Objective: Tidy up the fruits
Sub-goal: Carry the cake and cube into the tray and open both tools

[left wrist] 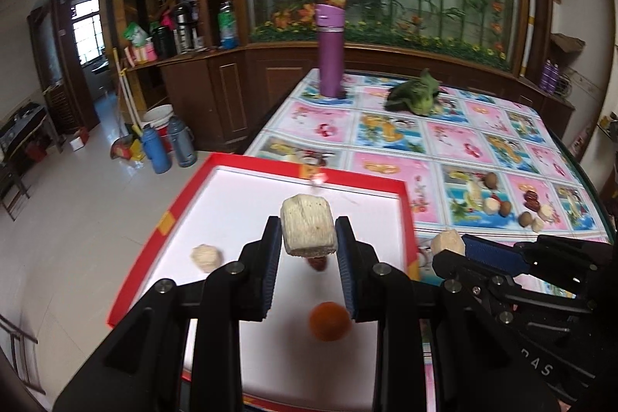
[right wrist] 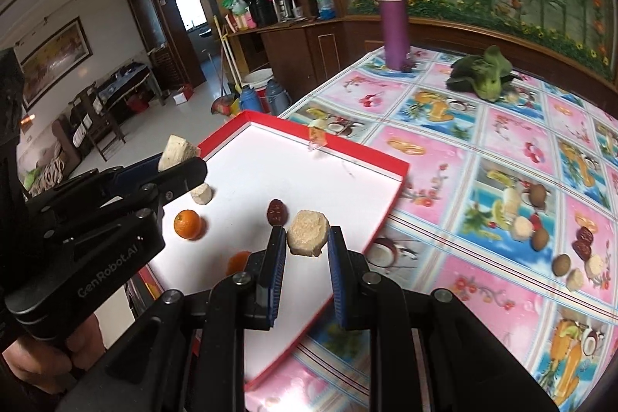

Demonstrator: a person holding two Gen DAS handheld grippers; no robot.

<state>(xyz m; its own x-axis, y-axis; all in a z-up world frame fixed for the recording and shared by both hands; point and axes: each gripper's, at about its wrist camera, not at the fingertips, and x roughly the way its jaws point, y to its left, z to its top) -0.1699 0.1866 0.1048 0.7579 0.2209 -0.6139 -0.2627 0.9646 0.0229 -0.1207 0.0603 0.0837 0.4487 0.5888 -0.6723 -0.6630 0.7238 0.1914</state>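
Pale chunks [left wrist: 308,229] [right wrist: 308,233] sit clamped in left gripper [left wrist: 308,238] and right gripper [right wrist: 307,238]; date [left wrist: 317,263] partly hidden, possibly.

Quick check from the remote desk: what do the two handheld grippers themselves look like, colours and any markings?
Both grippers, left gripper and right gripper, are matte black linkage frames with silver pivot bolts and ribbed blue finger pads. The left body reads "GenRobot.AI" in grey. No cables visible.
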